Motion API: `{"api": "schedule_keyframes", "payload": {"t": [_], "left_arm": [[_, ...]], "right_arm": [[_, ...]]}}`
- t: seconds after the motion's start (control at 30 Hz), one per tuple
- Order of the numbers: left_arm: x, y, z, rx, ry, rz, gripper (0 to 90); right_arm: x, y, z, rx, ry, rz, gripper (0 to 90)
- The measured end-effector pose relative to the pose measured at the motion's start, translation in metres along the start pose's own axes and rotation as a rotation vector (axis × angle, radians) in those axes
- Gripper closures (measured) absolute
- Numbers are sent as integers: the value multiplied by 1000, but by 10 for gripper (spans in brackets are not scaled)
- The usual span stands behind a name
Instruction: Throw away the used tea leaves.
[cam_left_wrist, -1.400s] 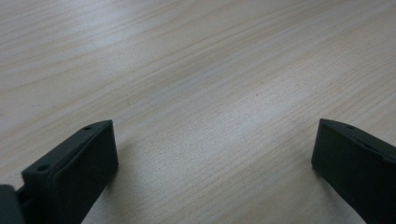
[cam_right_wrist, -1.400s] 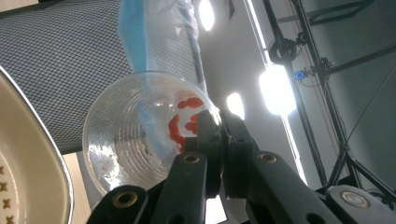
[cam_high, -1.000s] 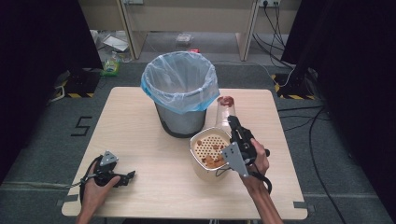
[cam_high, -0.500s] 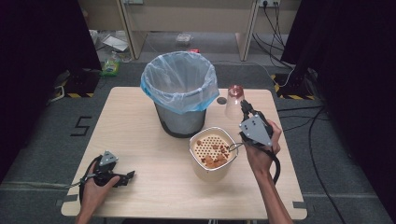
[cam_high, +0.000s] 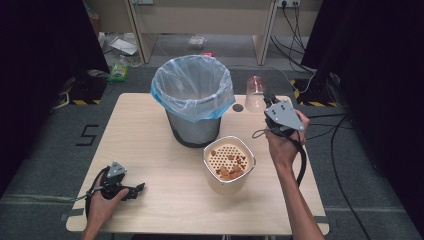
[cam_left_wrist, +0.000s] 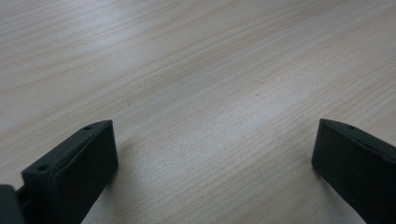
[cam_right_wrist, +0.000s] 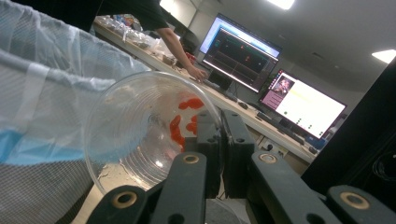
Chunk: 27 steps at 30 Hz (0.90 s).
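My right gripper (cam_high: 268, 101) is up at the table's far right, shut on the rim of a clear plastic cup (cam_high: 256, 91). The right gripper view looks into the cup (cam_right_wrist: 149, 135); red bits cling to its bottom, and my right gripper (cam_right_wrist: 220, 122) pinches the rim. The cup is beside the bin (cam_high: 192, 127) lined with a blue-white bag (cam_right_wrist: 42, 84). A cream container (cam_high: 225, 185) with a perforated insert and orange scraps stands mid-table. My left gripper (cam_high: 134, 189) rests open on the table's front left, bare wood between its jaws (cam_left_wrist: 212, 149).
A small dark round spot (cam_high: 238, 107) sits on the wooden table (cam_high: 150, 150) behind the bin. Cables trail on the floor at the right. Beyond the cup, a person's arm (cam_right_wrist: 180, 51) and lit monitors (cam_right_wrist: 240, 53) are on a far desk.
My right gripper has carried the cup away from the cream container, up and toward the table's far right. The left gripper has stayed put.
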<state>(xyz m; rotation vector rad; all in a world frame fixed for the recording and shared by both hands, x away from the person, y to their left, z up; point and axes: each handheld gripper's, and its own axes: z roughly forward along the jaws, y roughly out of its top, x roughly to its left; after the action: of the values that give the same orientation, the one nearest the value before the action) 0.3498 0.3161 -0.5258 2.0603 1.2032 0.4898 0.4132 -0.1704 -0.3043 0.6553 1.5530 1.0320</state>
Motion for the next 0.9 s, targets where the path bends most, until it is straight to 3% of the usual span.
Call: {"api": "schedule_keyframes", "payload": {"t": [0.37,0.9], "left_arm": [[0,0,0,0,0,0,0],[0,0,0,-1,0,-1,0]], "right_arm": [[-8,22,17,7,8,15,876],[-14,55,36,8,17,-1,877]]}}
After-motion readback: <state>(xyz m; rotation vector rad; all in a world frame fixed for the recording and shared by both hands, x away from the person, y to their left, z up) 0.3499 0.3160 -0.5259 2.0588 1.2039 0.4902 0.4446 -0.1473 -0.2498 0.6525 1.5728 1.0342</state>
